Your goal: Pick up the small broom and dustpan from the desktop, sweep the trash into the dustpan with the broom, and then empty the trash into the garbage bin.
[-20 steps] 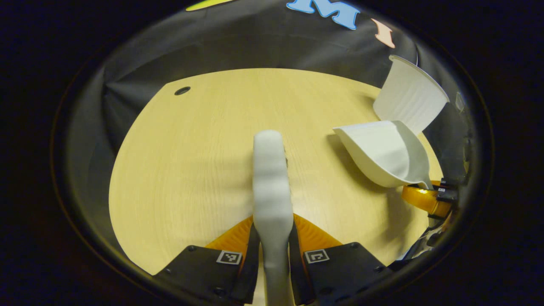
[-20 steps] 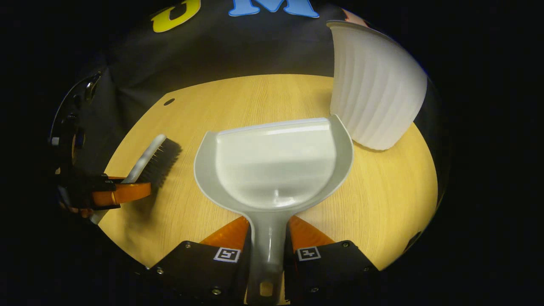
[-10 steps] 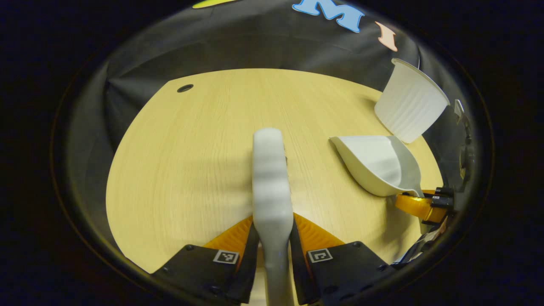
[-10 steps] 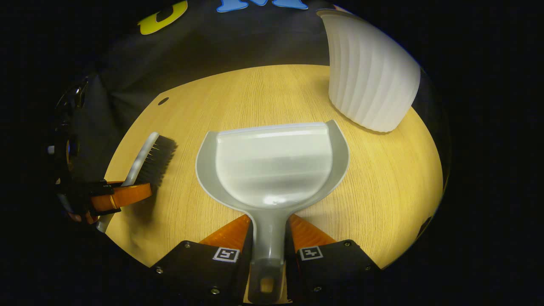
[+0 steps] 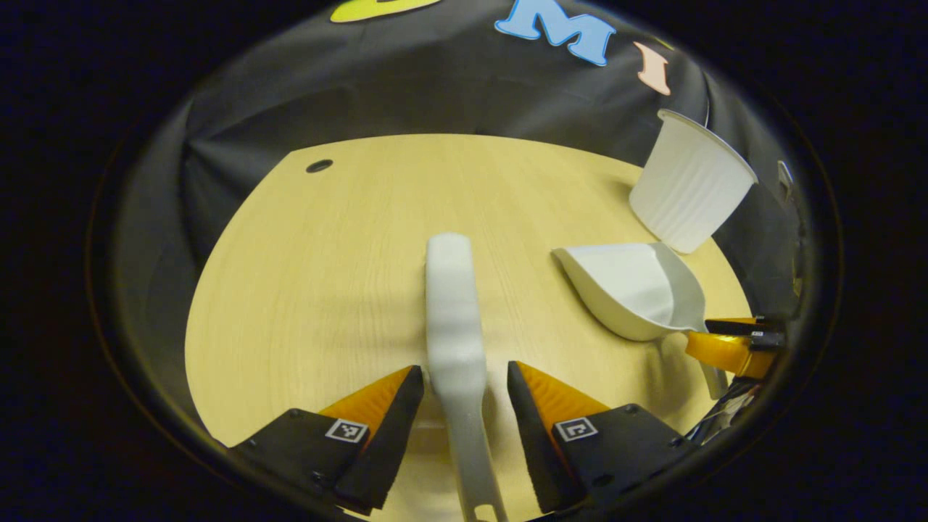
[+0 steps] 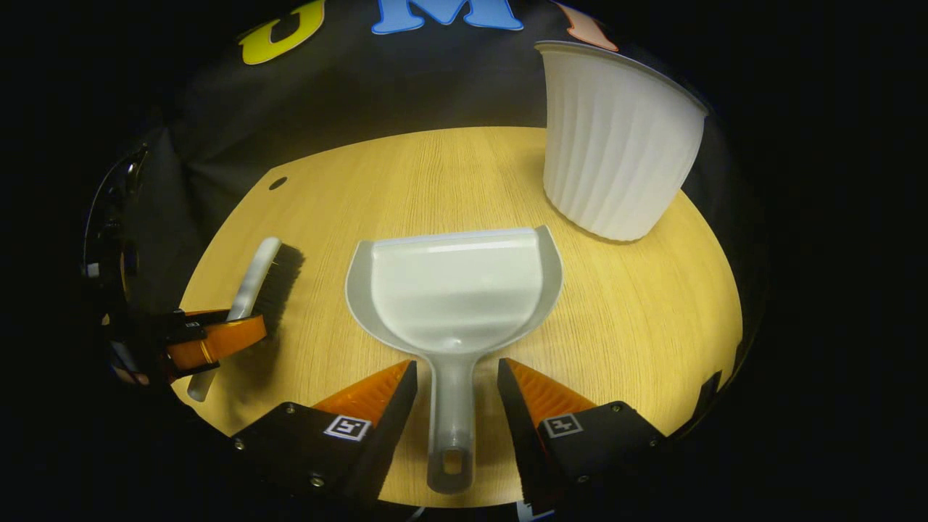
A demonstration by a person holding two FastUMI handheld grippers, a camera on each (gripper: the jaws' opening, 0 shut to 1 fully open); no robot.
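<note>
So in the left gripper view we've got the left gripper [image 5: 458,377] with its jaws spread apart, and the small white plastic broom [image 5: 451,304] lying on the light wooden desktop [image 5: 304,290] between the two fingers, with a gap on each side of its handle. Off to the right there we can see the pale grey plastic dustpan [image 5: 634,290] with the white ribbed plastic garbage bin [image 5: 689,190] standing just behind it. In the right gripper view the right gripper [image 6: 457,373] also has its jaws apart, and the dustpan's handle runs down the middle between the fingers without either one touching it; the pan lies flat on the desktop. The broom shows at the left there, dark bristles facing right, well apart from the dustpan.
</note>
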